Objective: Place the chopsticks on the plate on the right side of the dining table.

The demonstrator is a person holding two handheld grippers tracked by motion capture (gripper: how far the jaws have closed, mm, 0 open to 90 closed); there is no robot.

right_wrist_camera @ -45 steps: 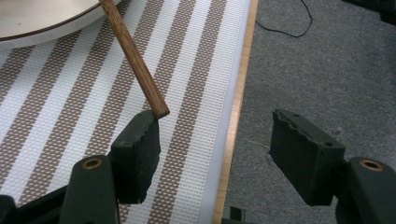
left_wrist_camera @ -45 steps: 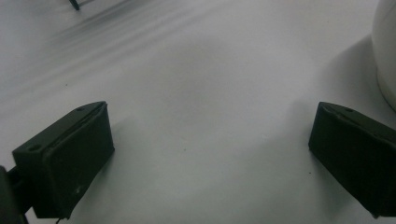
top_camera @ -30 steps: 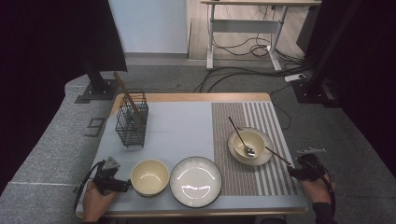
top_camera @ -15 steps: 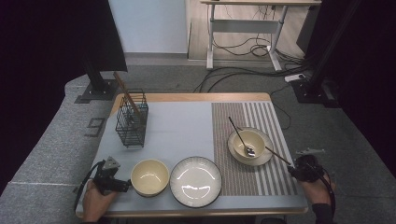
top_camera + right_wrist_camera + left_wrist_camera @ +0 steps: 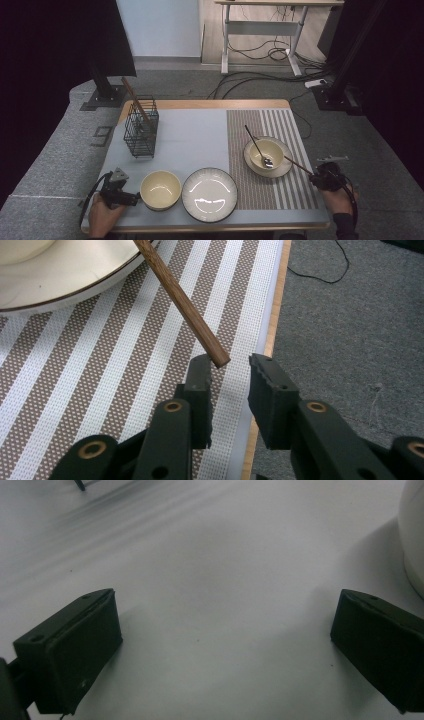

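A thin wooden chopstick (image 5: 296, 164) leans on the rim of the saucer under a cream bowl (image 5: 267, 154) that holds a metal spoon (image 5: 256, 145). Its free end (image 5: 218, 358) hangs just above the tip of my right gripper's left finger (image 5: 200, 385), and nothing clamps it. My right gripper (image 5: 230, 372) is open with a narrow gap, at the right edge of the striped placemat (image 5: 287, 192). My left gripper (image 5: 134, 199) rests at the front left with its jaws wide apart (image 5: 225, 605) over bare mat, just left of an empty cream bowl (image 5: 160, 189).
An empty ribbed plate (image 5: 209, 193) sits at front centre. A black wire basket (image 5: 140, 132) with a wooden stick in it stands at the back left. The table's right edge (image 5: 267, 345) drops to grey floor beside my right gripper.
My right gripper has crept a little to the left, toward the chopstick's end. The left gripper has stayed put.
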